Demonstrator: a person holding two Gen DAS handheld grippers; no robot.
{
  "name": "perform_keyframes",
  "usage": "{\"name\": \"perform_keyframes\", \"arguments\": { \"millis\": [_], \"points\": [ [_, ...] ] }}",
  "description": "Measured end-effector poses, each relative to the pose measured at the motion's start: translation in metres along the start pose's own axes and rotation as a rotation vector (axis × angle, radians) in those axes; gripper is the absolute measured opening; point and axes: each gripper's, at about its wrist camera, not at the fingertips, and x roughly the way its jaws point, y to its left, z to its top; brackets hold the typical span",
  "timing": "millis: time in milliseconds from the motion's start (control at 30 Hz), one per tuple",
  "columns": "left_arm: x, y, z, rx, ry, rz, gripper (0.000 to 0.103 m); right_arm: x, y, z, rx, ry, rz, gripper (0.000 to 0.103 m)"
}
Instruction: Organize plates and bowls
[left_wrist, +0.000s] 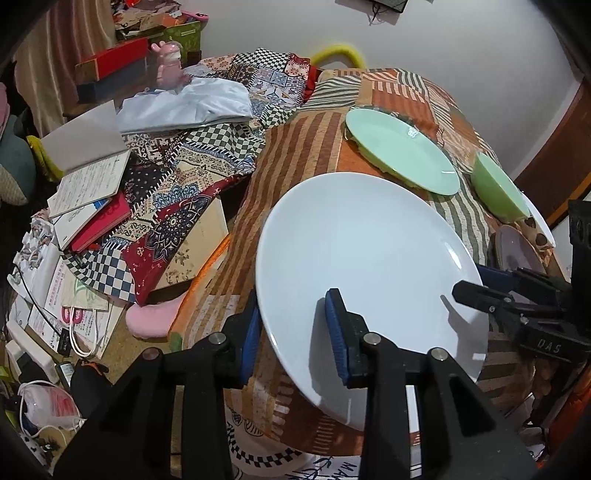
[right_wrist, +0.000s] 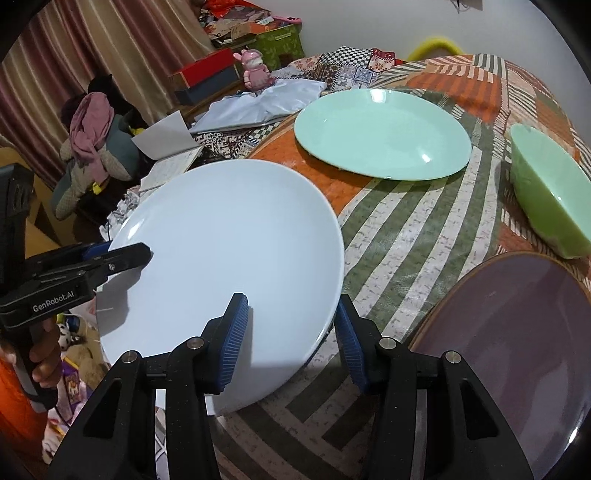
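Note:
A large white plate (left_wrist: 369, 280) is held tilted above the patchwork table. My left gripper (left_wrist: 293, 332) straddles its near rim, one pad over and one under, shut on it. My right gripper (right_wrist: 291, 336) straddles the plate's (right_wrist: 229, 251) opposite rim the same way, shut on it; it shows in the left wrist view (left_wrist: 480, 291) at the right. A mint green plate (right_wrist: 384, 133) lies flat farther back. A green bowl (right_wrist: 550, 195) sits to its right. A mauve plate (right_wrist: 517, 339) lies near right.
The table's left edge (left_wrist: 236, 229) drops to a cluttered lower surface with patterned cloths (left_wrist: 177, 192), open books (left_wrist: 85, 177) and a pink toy (right_wrist: 255, 70). A white wall stands behind. A yellow chair back (right_wrist: 436, 44) rises at the far side.

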Motion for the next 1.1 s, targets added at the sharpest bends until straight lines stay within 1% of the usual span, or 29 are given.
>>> {"name": "perform_keyframes", "arguments": {
  "millis": [167, 467, 700, 1100],
  "points": [
    [0.0, -0.001, 0.0, 0.017, -0.011, 0.008, 0.034, 0.002, 0.004, 0.0, -0.01, -0.012, -0.02, 0.045],
    [-0.008, -0.008, 0.002, 0.046, -0.046, 0.036, 0.034, -0.008, -0.004, 0.001, 0.027, -0.05, 0.001, 0.041],
    [-0.016, -0.019, 0.006, 0.056, -0.069, 0.021, 0.035, -0.026, -0.01, 0.0, 0.038, -0.101, -0.01, 0.041],
    [-0.034, -0.057, 0.015, 0.105, -0.123, -0.01, 0.034, -0.065, -0.028, -0.008, 0.072, -0.196, -0.042, 0.04]
  ]
}}
